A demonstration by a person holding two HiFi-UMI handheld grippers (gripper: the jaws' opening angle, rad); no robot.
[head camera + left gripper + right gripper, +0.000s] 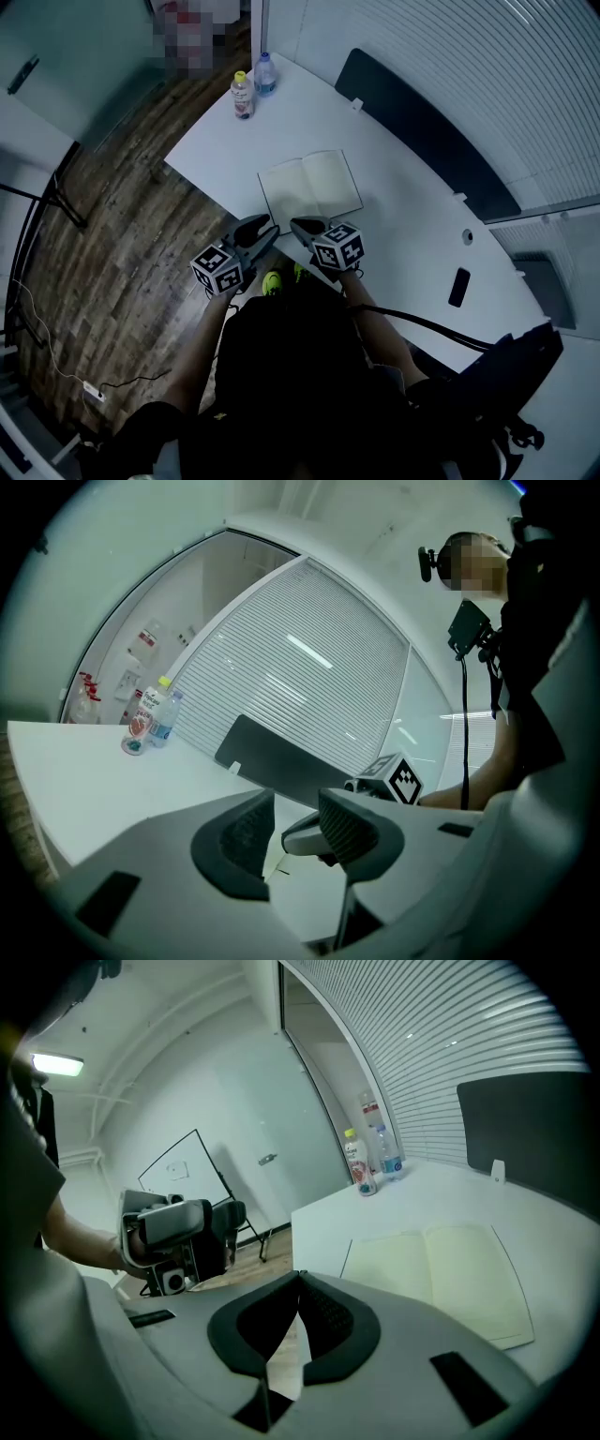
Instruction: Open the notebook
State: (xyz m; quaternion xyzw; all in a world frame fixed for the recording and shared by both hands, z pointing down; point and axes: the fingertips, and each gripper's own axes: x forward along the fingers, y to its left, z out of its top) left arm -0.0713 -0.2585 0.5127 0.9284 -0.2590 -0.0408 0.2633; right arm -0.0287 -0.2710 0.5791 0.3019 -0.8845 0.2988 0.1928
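White desk (403, 178) holds the notebook (309, 190) lying open, head view; left gripper (258, 227) and right gripper (307, 227) side by side near its front edge | left gripper view: level, jaws parted, empty | right gripper view: angled down, jaws together, empty

1. Floor (122, 262): dark wood planks, left of desk; corded power strip (92, 392) lies on it nr bottom-left corner.
2. Desk (412, 234): white top, w/ dark panel (422, 131) standing upright along its far edge.
3. Behind that panel: white slatted blinds (450, 66) cover the whole wall; bright streaks show on the slats.
4. Opp. side: pale wall (234, 1082) w/ dark handle (267, 1159); whiteboard (183, 1171) on black stand in front of it.
5. Strip light (54, 1063) lit at ceiling; room otherwise dim, bluish.
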